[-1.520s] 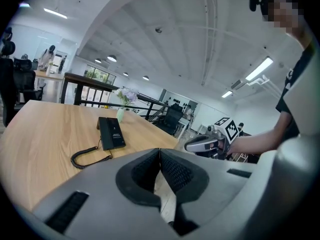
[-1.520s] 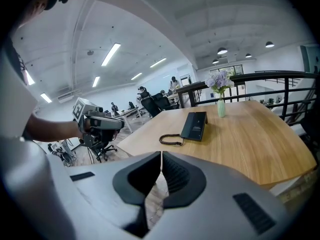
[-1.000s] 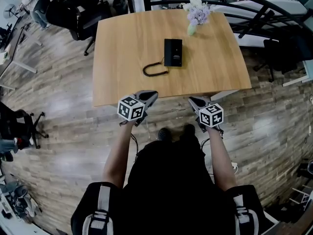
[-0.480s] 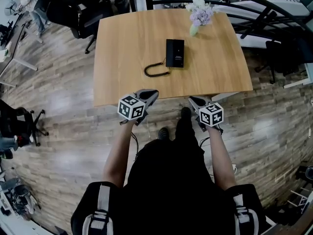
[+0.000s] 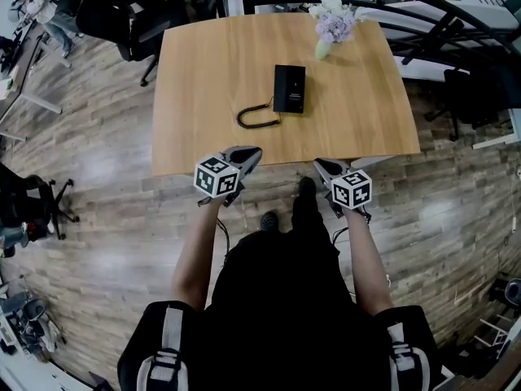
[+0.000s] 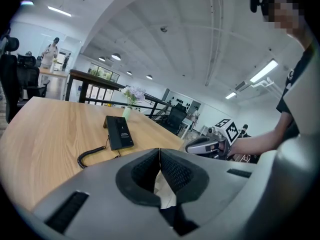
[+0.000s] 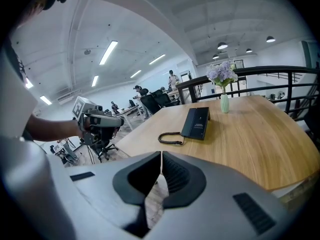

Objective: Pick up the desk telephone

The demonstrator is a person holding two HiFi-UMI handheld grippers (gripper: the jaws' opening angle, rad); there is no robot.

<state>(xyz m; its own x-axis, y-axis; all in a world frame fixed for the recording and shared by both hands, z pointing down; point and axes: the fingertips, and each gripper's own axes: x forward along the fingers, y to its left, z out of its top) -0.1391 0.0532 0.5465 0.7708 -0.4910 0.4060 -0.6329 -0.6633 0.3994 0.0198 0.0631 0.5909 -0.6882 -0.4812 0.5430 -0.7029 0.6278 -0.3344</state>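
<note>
We hold the left hand-held gripper point(image 5: 251, 155) and right hand-held gripper point(image 5: 322, 168) closed, empty, well apart from the desk telephone point(image 5: 289, 88) on the worktop point(image 5: 203, 72).

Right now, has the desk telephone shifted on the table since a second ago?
No. The desk telephone sits just as far from the flower vase and the near edge of the table as before.

Small pale print on the desk telephone point(image 5: 289, 88) seems unreadable.

Desk telephone point(image 5: 289, 88) markings illegibly small
</note>
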